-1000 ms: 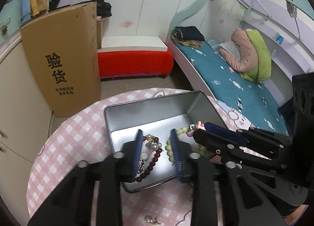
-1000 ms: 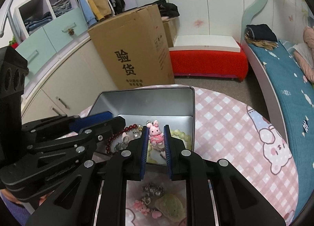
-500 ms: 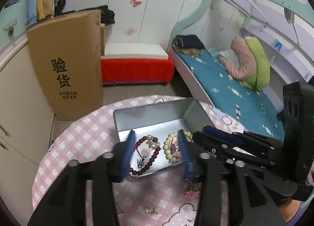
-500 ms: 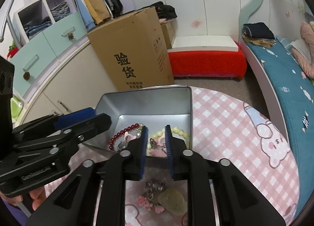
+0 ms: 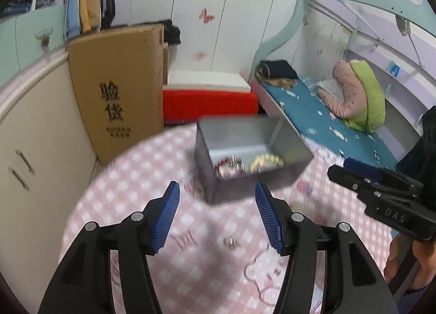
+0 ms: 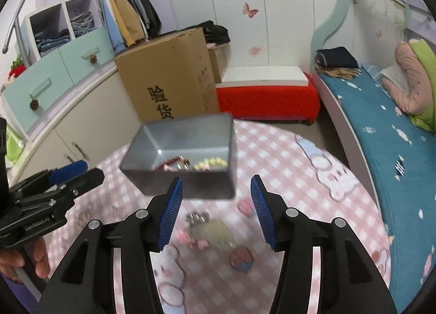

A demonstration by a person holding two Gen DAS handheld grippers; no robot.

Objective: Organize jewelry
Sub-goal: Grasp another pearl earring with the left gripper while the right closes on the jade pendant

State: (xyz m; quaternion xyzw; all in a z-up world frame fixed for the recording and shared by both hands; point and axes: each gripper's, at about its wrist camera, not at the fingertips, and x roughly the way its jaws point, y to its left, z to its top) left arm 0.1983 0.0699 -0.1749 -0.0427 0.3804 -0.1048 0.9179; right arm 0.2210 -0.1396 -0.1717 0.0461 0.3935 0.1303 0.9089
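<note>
both tongs (image 5: pixel 216 214) (image 6: pixel 215 211) gape (nothing between)

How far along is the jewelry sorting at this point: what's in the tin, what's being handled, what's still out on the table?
Done: a dark red bead bracelet and a pale green bead bracelet lie in the metal tin.

In hand: nothing. The left gripper and right gripper have just been opening, both empty.

Left: a small cluster of charms and a single small earring-like piece remain on the pink checked tablecloth.

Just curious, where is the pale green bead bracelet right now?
In both views the pale green bracelet lies inside the metal tin, right of the red bracelet.
</note>
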